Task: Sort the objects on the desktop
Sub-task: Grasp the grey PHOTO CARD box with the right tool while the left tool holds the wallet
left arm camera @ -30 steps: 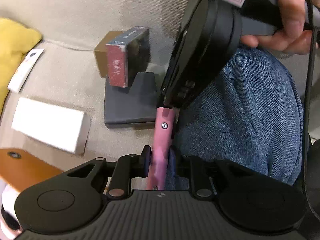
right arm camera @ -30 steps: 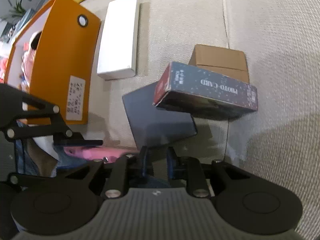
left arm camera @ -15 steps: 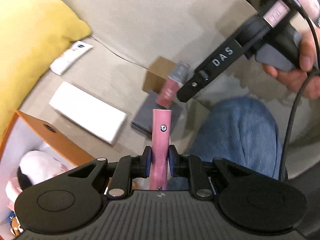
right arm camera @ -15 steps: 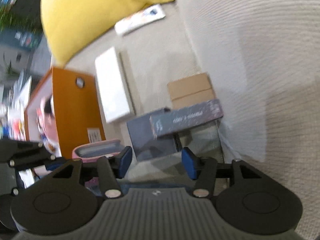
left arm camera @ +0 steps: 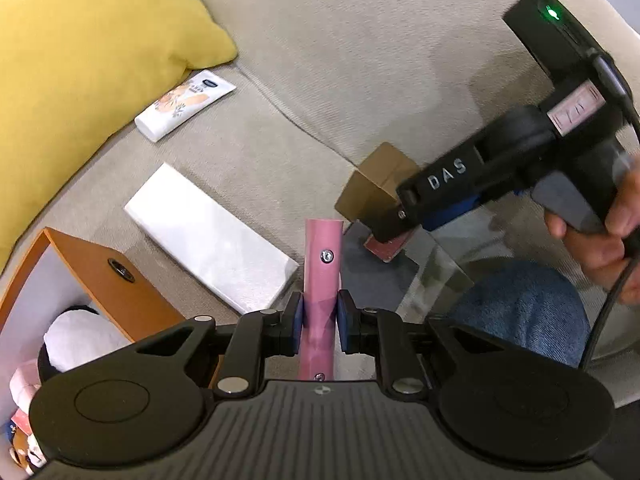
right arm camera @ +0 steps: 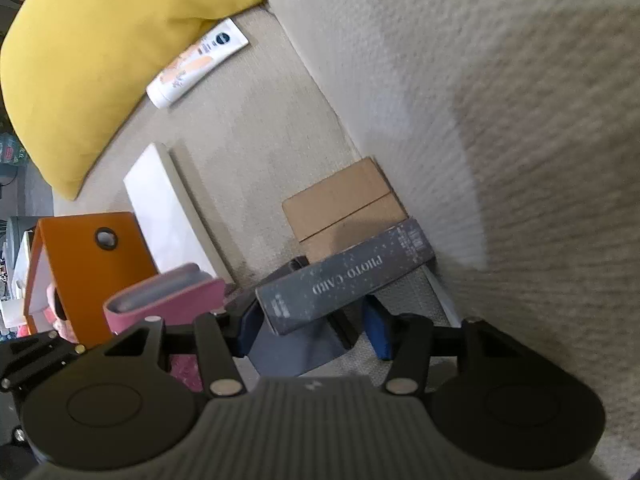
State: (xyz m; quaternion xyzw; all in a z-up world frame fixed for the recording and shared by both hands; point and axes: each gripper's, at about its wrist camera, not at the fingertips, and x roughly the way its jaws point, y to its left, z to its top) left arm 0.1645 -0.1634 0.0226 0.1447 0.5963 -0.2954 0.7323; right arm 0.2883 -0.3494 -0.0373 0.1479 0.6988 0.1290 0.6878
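My left gripper (left arm camera: 319, 320) is shut on a pink case (left arm camera: 324, 240), held upright above the sofa seat; in the right wrist view the pink case (right arm camera: 168, 296) hangs at the left. My right gripper (right arm camera: 314, 330) hovers over a dark photo-card box (right arm camera: 352, 276). Its jaws are closing, one blue pad on each side of the box's near end and neither pressing on it. The box leans on a dark grey flat box (right arm camera: 296, 352) and a brown carton (right arm camera: 340, 208). From the left wrist view, the right gripper (left arm camera: 400, 220) covers the stack.
An open orange box (left arm camera: 108, 280) with soft toys inside stands at the left, and a white box (left arm camera: 208, 236) lies beside it. A cream tube (left arm camera: 184, 104) rests against a yellow cushion (left arm camera: 80, 60). A jeans-clad knee (left arm camera: 520, 312) and a hand (left arm camera: 600, 240) are at the right.
The right jaws went from narrow to wide. Both views rolled. The left gripper rose with the pink case, and the right gripper drew away from it toward the photo-card box.
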